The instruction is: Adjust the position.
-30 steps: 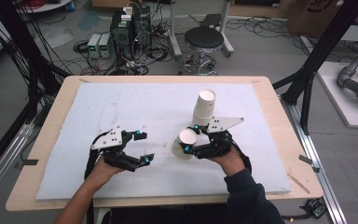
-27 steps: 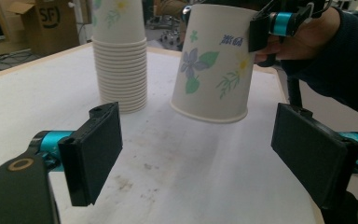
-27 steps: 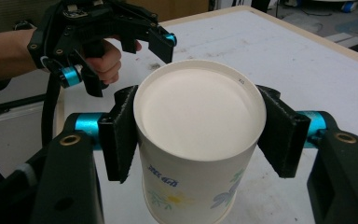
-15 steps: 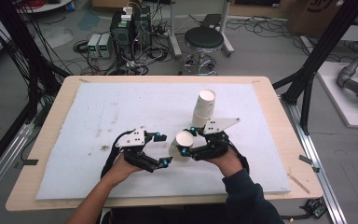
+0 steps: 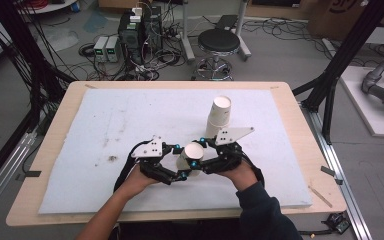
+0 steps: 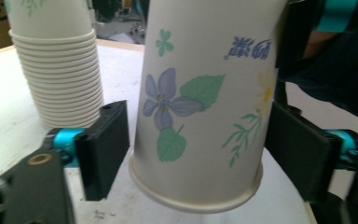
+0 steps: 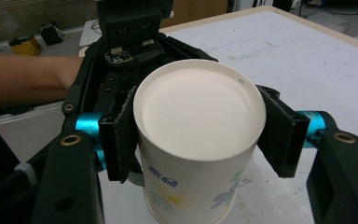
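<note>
A flower-printed paper cup (image 5: 190, 154) hangs upside down just above the white mat, base up. My right gripper (image 5: 197, 152) is shut on it near the base, its pads pressed on both sides (image 7: 198, 135). My left gripper (image 5: 180, 161) comes in from the left. Its jaws have just been closing around the cup's wider rim end (image 6: 200, 93), and both pads (image 6: 105, 149) now touch the wall. The left gripper's body (image 7: 126, 28) shows behind the cup in the right gripper view. A stack of upside-down cups (image 5: 219, 115) stands behind the right hand.
The white mat (image 5: 105, 115) covers most of the wooden table, with open room at the left and back. The cup stack (image 6: 60, 70) is close to the left gripper's far side. A stool (image 5: 220, 42) and electronics boxes (image 5: 135, 25) sit on the floor beyond.
My left gripper moved right to the held cup and narrowed its jaws around it. The right gripper and the cup stayed in place.
</note>
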Demonstrator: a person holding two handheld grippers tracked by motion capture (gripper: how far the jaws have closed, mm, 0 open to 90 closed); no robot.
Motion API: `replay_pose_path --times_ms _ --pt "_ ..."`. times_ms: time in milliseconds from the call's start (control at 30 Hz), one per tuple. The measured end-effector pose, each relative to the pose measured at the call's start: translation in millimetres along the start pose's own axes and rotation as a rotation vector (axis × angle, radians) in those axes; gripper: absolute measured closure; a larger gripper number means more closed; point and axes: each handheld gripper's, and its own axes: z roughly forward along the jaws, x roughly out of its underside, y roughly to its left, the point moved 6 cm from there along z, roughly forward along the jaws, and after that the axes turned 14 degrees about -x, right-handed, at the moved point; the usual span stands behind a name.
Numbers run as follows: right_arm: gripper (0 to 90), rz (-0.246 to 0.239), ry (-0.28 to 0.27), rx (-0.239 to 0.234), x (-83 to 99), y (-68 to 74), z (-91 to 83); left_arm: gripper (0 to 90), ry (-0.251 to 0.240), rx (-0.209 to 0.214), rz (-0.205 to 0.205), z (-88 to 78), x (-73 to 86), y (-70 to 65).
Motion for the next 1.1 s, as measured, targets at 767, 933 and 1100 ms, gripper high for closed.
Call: replay_pose_path --times_ms 767,933,1100 --pt "13.6 -0.023 0.102 0.006 4.1 -2.5 -5.8 36.7 0.298 0.014 0.166 -15.2 -11.9 5.3" --pt "13.6 -0.075 0.178 -0.003 4.5 -1.2 -6.5 36.6 0.376 0.021 0.212 -17.9 -17.3 6.1" --pt "13.6 -0.090 0.204 -0.021 5.5 -1.0 -8.0 36.6 0.440 0.041 0.247 -18.8 -21.7 5.9"
